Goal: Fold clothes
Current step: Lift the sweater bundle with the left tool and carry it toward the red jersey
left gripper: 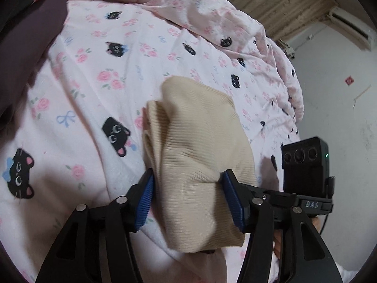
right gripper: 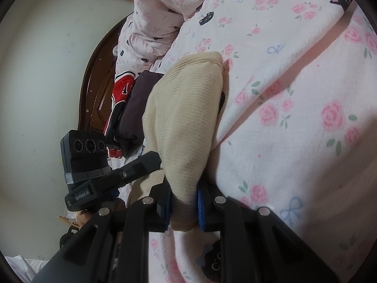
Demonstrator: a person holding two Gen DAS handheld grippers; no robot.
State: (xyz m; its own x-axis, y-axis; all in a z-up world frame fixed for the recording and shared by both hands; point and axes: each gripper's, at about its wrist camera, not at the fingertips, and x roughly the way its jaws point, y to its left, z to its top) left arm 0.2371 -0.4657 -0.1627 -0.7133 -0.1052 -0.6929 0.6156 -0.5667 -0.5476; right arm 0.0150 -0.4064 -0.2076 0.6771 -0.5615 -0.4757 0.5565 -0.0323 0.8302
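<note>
A folded beige ribbed garment (left gripper: 195, 155) is held over the pink bed sheet (left gripper: 82, 108). My left gripper (left gripper: 187, 181) is shut on one end of it, the cloth bunched between the blue pads (left gripper: 145, 202). My right gripper (right gripper: 183, 202) is shut on the other end of the same beige garment (right gripper: 186, 108), near its ribbed hem. The right gripper's body (left gripper: 306, 179) shows at the right of the left wrist view, and the left gripper's body (right gripper: 106, 176) shows at the left of the right wrist view.
A dark purple folded garment (right gripper: 141, 108) and a red and black one (right gripper: 120, 99) lie beside the dark wooden headboard (right gripper: 94, 87). A bunched pink duvet (left gripper: 212, 18) lies at the far side of the bed. White wall (left gripper: 334, 89) beyond the bed edge.
</note>
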